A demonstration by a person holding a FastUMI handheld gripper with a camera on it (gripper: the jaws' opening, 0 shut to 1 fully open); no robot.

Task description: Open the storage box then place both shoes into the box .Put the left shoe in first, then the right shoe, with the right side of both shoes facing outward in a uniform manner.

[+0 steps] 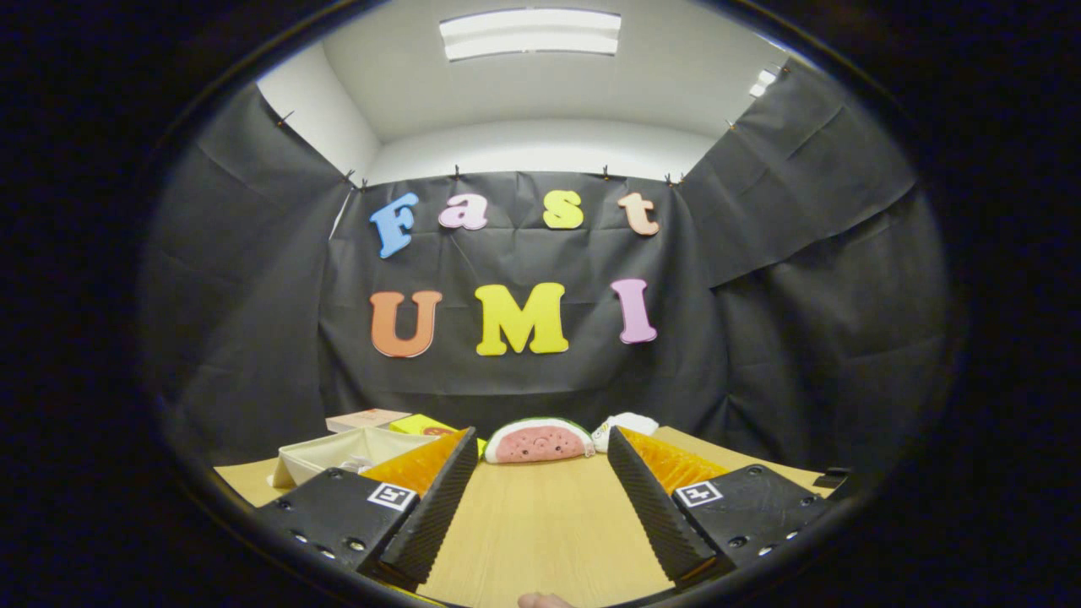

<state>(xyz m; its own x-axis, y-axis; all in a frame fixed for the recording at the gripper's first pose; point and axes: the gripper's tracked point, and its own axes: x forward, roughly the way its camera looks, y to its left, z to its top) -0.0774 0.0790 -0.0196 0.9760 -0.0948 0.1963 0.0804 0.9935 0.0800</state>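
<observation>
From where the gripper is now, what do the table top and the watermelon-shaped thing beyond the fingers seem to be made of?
The table looks like pale wood or wood-look laminate with a matte finish: fine straight grain lines show. The watermelon slice seems a soft plush toy: rounded, fuzzy edges, dull pink face. The gripper is open, its fingers spread apart over bare table.

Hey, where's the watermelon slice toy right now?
In the gripper view, the watermelon slice toy lies on the wooden table beyond the open hand-held gripper, between a white plush toy and a yellow box.
</observation>
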